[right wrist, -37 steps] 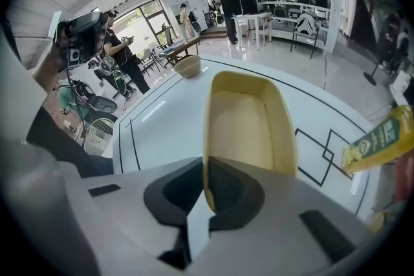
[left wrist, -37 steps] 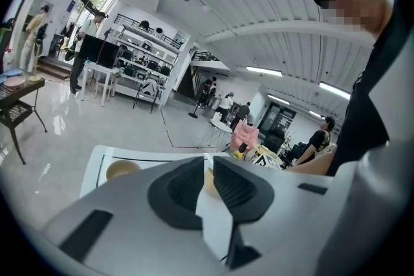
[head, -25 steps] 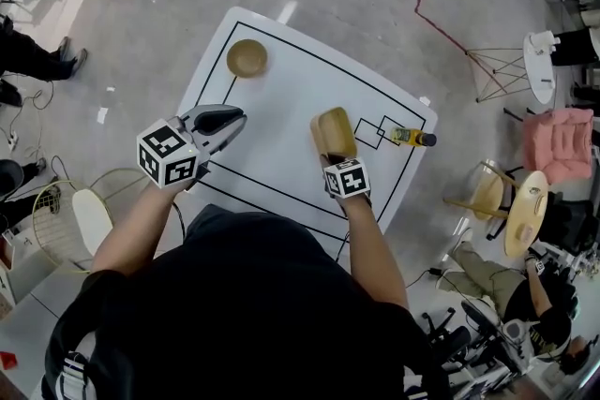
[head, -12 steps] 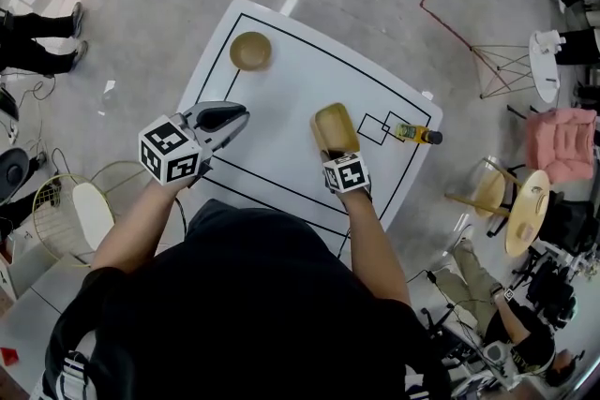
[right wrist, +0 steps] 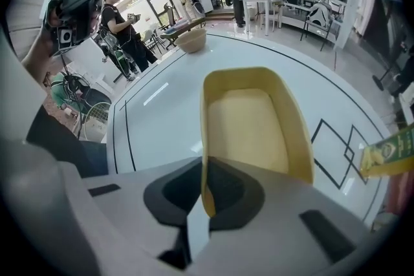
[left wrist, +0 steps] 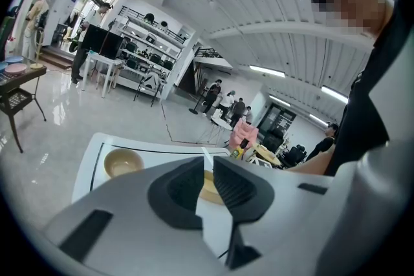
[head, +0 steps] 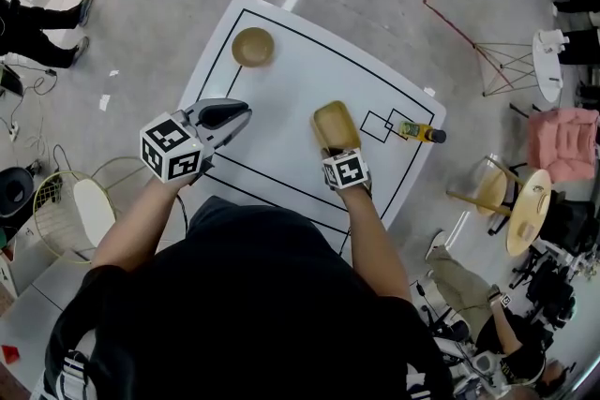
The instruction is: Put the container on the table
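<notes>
The right gripper (head: pixel 335 148) pinches the rim of a shallow tan oblong container (head: pixel 336 126) over the white, line-marked table (head: pixel 291 89). Lowering it level before release should stop it tipping. The left gripper (head: pixel 230 115) hangs empty, jaws narrowly apart. One container, one round wooden bowl (head: pixel 252 47) and one small yellow bottle (head: pixel 417 132) are in sight.

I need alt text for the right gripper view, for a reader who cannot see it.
The right gripper has its jaws shut on the near wall of a tan open container, seen against a white table with black lines. A tan bowl stands at the table's far end; a bottle shows at the right edge.
</notes>
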{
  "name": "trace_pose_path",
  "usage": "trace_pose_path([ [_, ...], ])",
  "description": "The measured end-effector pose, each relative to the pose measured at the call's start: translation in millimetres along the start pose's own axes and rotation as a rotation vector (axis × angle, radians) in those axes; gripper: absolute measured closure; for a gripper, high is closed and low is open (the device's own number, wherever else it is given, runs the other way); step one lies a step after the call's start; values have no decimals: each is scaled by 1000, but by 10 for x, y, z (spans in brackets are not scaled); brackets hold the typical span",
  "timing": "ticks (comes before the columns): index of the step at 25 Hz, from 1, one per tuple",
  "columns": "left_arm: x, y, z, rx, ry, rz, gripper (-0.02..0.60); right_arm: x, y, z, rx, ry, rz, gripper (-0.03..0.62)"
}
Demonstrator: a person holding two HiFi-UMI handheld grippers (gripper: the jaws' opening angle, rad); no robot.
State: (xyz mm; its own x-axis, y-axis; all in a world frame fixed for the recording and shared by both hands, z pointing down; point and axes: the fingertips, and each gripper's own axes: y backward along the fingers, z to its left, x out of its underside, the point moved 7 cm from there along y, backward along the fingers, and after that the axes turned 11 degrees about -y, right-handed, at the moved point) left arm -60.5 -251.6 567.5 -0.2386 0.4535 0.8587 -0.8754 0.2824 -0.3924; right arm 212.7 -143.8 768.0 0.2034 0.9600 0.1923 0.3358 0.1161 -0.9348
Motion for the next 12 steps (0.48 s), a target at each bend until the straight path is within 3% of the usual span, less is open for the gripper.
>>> trace_pose_path([
  [12,47,-1,-1,-2,6,0,534,26,-42,-2,4,2,16,583],
])
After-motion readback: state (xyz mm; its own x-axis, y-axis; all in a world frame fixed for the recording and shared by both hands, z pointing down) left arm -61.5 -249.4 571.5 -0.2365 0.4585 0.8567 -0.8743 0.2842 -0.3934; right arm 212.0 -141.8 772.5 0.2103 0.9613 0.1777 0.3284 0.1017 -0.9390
